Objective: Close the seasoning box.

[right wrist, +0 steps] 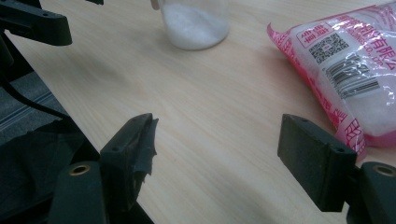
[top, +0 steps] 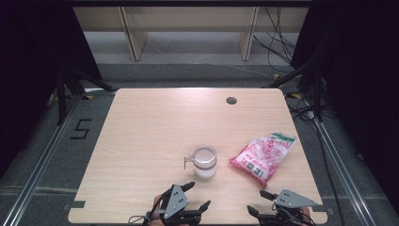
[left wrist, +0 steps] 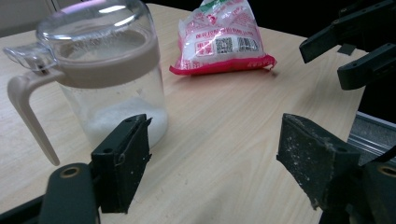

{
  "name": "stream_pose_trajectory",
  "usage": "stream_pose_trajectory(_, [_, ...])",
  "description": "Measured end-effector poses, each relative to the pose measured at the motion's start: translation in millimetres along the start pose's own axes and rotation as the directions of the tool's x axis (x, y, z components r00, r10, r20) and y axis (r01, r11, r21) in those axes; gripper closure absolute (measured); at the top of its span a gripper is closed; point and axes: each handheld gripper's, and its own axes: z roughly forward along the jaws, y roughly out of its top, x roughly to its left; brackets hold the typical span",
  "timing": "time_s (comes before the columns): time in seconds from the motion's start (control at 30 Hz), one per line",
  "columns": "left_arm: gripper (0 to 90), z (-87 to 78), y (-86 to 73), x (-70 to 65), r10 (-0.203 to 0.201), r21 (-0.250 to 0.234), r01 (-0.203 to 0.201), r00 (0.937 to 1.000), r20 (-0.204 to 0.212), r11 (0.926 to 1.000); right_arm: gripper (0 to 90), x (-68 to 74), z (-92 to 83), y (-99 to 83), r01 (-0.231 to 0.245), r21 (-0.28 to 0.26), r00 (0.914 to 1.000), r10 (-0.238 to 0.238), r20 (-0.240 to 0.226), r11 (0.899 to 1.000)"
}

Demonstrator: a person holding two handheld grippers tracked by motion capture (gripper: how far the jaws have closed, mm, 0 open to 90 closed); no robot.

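Both the left gripper (top: 196, 196) and right gripper (top: 260, 201) stand agape, empty. The clear, lidded plastic jar (top: 205, 161) with white granules looks rigid, slippery, probably light; its beige handle (left wrist: 29, 114) offers purchase.

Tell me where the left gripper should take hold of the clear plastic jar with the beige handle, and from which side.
Probably the round body of the clear plastic jar with the beige handle, below its beige collar, approached from the table's near edge. It stands upright, and the handle juts left, leaving the near wall bare. The left gripper is open, likely wide enough.
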Motion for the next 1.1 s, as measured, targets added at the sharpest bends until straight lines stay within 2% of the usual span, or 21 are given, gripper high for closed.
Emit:
stream_pose_trajectory(0.03, [24.5,-0.2,-1.1,-0.4,0.0,0.001,0.0,1.0,0.004,1.0,28.3,-2.2,0.3,-0.6,0.034,-0.01,0.9993,-0.034,0.014,0.999])
stream_pose_trajectory(0.07, [24.5,-0.7,-3.0,-1.8,-0.002,0.001,0.002,1.0,0.003,1.0,28.3,-2.2,0.3,-0.8,0.042,-0.001,0.9991,-0.042,0.003,0.999])
stream_pose_trajectory(0.1, [24.5,0.4,-4.1,-1.2,0.011,-0.013,-0.011,0.9999,0.01,0.9999,28.3,-0.2,-1.2,-2.3,0.022,0.009,0.9997,-0.022,0.012,1.0])
stream_pose_trajectory(0.13, [24.4,-0.5,-6.4,-3.4,-0.009,-0.001,0.009,1.0,0.004,1.0,28.2,-1.7,-0.5,-2.9,0.05,-0.003,0.9985,-0.05,0.021,0.999])
stream_pose_trajectory(0.17, [24.5,-1.6,-7.3,-4.0,-0.002,0.011,0.002,1.0,-0.001,0.9999,28.2,2.0,-2.7,-4.3,0.002,0.021,0.9999,-0.003,0.012,1.0])
stream_pose_trajectory(0.2, [24.4,-1.4,-8.4,-5.2,-0.01,0.009,0.01,0.9999,-0.001,0.9999,28.2,-1.4,-1.4,-4.6,0.048,0.011,0.9988,-0.048,0.004,0.999])
stream_pose_trajectory(0.27, [24.4,-2.3,-10.5,-6.6,0.0,0.02,0.001,1.0,-0.006,0.9998,28.1,2.1,-3.1,-7.0,0.009,0.03,0.9998,-0.009,0.02,1.0])
stream_pose_trajectory(0.3, [24.4,-1.9,-11.0,-5.3,0.029,0.013,-0.029,0.9995,0.007,0.9995,28.1,2.0,-3.4,-8.0,0.015,0.031,0.9995,-0.016,0.029,0.999])
stream_pose_trajectory(0.33, [24.3,-2.7,-11.9,-6.9,0.014,0.022,-0.014,0.9999,0.01,0.9997,28.0,-0.5,-3.4,-8.4,0.038,0.034,0.9989,-0.039,0.025,0.999])
stream_pose_trajectory(0.37, [24.3,-3.2,-12.6,-8.4,0.0,0.028,0.0,1.0,0.0,0.9996,28.0,0.5,-3.7,-9.2,0.024,0.041,0.9995,-0.025,0.021,0.999])
stream_pose_trajectory(0.43, [24.3,-3.4,-13.6,-8.8,0.018,0.026,-0.018,0.9998,0.007,0.9995,28.0,0.3,-4.3,-10.3,0.043,0.031,0.9987,-0.043,0.026,0.999])
stream_pose_trajectory(0.53, [24.3,-3.6,-15.5,-11.7,-0.007,0.027,0.007,1.0,0.003,0.9996,28.0,1.9,-6.1,-12.0,0.02,0.042,0.9996,-0.021,0.02,0.999])
stream_pose_trajectory(0.57, [24.3,-3.0,-16.2,-12.0,-0.017,0.021,0.017,0.9998,0.007,0.9996,28.0,1.5,-6.3,-12.3,0.036,0.035,0.9991,-0.037,0.022,0.999])
stream_pose_trajectory(0.6, [24.2,-2.7,-16.5,-11.8,-0.022,0.021,0.022,0.9997,0.009,0.9995,27.9,3.3,-7.8,-12.8,0.009,0.056,0.9997,-0.01,0.024,0.998])
stream_pose_trajectory(0.63, [24.2,-4.5,-16.2,-9.1,0.004,0.056,-0.005,1.0,0.009,0.9984,27.9,4.8,-7.6,-13.5,-0.006,0.053,0.9998,0.004,0.021,0.999])
stream_pose_trajectory(0.7, [24.2,-2.8,-16.5,-11.7,-0.027,0.016,0.027,0.9996,0.006,0.9995,27.9,1.7,-7.4,-13.5,0.038,0.039,0.9989,-0.039,0.026,0.999])
stream_pose_trajectory(0.77, [24.2,-5.3,-15.8,-9.6,-0.004,0.038,0.004,1.0,-0.001,0.9993,27.9,2.3,-7.6,-13.6,0.025,0.044,0.9995,-0.026,0.018,0.999])
stream_pose_trajectory(0.9, [24.2,-5.0,-17.2,-9.0,-0.025,0.03,0.025,0.9997,-0.002,0.9992,27.8,1.7,-7.2,-13.7,0.03,0.044,0.9995,-0.03,0.01,0.999])
stream_pose_trajectory(0.93, [24.2,-6.4,-16.8,-7.2,-0.001,0.045,0.002,0.9999,-0.013,0.999,27.8,1.7,-7.2,-13.7,0.031,0.045,0.9995,-0.031,0.01,0.999])
stream_pose_trajectory(1.07, [24.2,-6.1,-17.4,-7.3,-0.035,0.025,0.035,0.9994,-0.004,0.9991,27.8,1.5,-6.7,-13.8,0.034,0.044,0.9994,-0.034,0.008,0.998])
stream_pose_trajectory(1.1, [24.2,-6.2,-17.4,-5.2,-0.011,0.023,0.011,0.9999,-0.008,0.9997,27.8,1.5,-6.7,-13.9,0.034,0.044,0.9994,-0.034,0.008,0.998])
